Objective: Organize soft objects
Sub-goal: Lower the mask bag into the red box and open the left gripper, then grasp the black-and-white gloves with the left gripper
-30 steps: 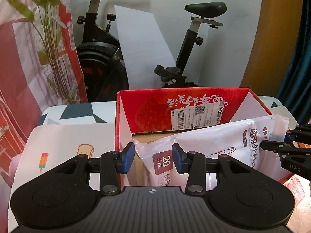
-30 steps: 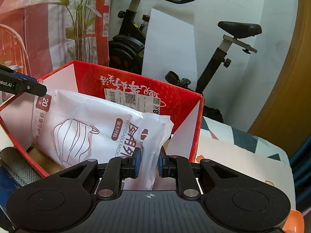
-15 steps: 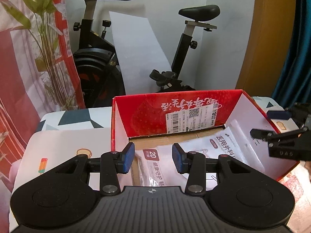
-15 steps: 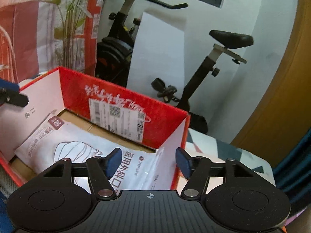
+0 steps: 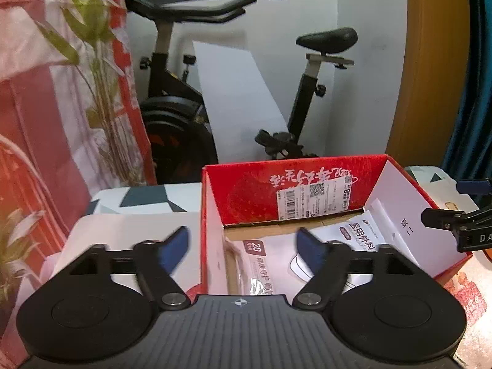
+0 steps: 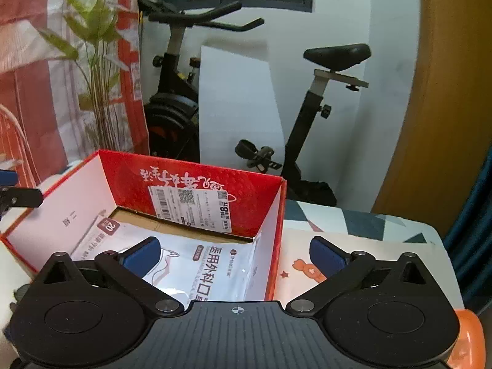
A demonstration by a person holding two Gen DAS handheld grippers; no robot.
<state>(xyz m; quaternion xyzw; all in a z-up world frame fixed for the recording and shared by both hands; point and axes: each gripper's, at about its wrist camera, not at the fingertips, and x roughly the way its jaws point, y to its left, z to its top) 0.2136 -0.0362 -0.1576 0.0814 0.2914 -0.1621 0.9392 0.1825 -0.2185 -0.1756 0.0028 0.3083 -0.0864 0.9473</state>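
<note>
Since a second ago the mask pack (image 6: 212, 264) has gone from held up over the box rim to lying flat on the floor of the red box (image 5: 246, 190), released. Both grippers have just been opening: my left gripper (image 5: 241, 247) has its jaws spread wide with nothing pressed between them, the box's left wall and the pack's near end merely showing through the gap. My right gripper (image 6: 235, 253) is spread wide too, straddling the box's right wall without touching it; the pack sits below and behind its left pad. In the left wrist view the right gripper's tips (image 5: 455, 218) hang over the box's right side. The pack is white plastic with a mask drawing and a dark red "20" label at its left end; its right edge curls up against the box's inner right wall. The box stands on a desk (image 6: 353, 236) under a patterned cloth. An exercise bike (image 6: 307, 107) and a plant (image 6: 92, 61) stand behind.
</note>
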